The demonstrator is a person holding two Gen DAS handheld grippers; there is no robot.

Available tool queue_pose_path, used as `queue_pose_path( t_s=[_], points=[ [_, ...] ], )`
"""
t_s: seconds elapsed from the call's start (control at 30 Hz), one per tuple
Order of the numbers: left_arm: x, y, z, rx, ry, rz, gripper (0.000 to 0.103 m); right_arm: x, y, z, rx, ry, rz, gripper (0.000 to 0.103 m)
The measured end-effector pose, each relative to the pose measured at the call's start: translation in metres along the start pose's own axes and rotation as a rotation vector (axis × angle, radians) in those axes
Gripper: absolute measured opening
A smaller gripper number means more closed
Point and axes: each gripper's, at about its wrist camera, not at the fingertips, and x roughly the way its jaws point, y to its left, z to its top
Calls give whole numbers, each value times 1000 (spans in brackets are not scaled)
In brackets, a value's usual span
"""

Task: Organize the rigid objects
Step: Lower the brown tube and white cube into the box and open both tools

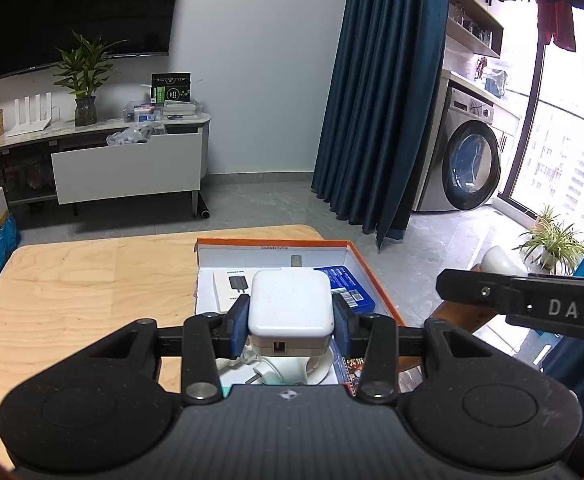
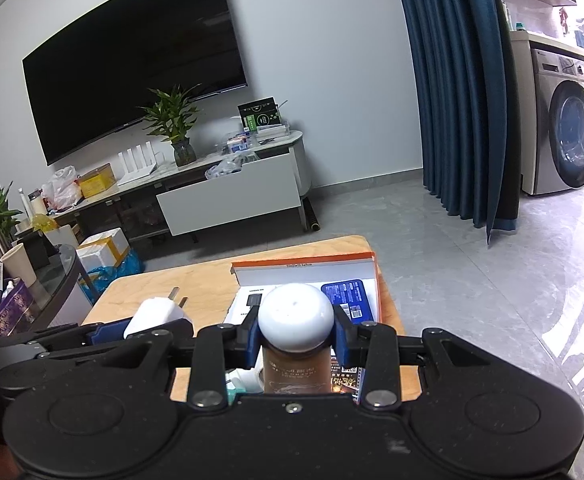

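Left tool grips a white charger; right tool grips a white-capped bottle, both above the orange box.

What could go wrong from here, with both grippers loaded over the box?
The right gripper grips the brown bottle only by its rounded white cap; it could slip out. The left gripper holds the white charger above the orange box, already holding a blue box and a leaflet, so it may land on them. Both grippers sit close and could collide.
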Motion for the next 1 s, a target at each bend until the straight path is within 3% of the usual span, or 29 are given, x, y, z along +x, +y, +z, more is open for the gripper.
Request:
queue_pose_path(
  t_s=[0.57, 1.0],
  points=[
    [9, -1, 0, 10, 14, -6, 42, 31, 0, 16, -35, 21, -22, 44],
    [22, 4, -6, -5, 52, -5, 42, 82, 0, 28, -72, 132, -16, 48]
  ],
)
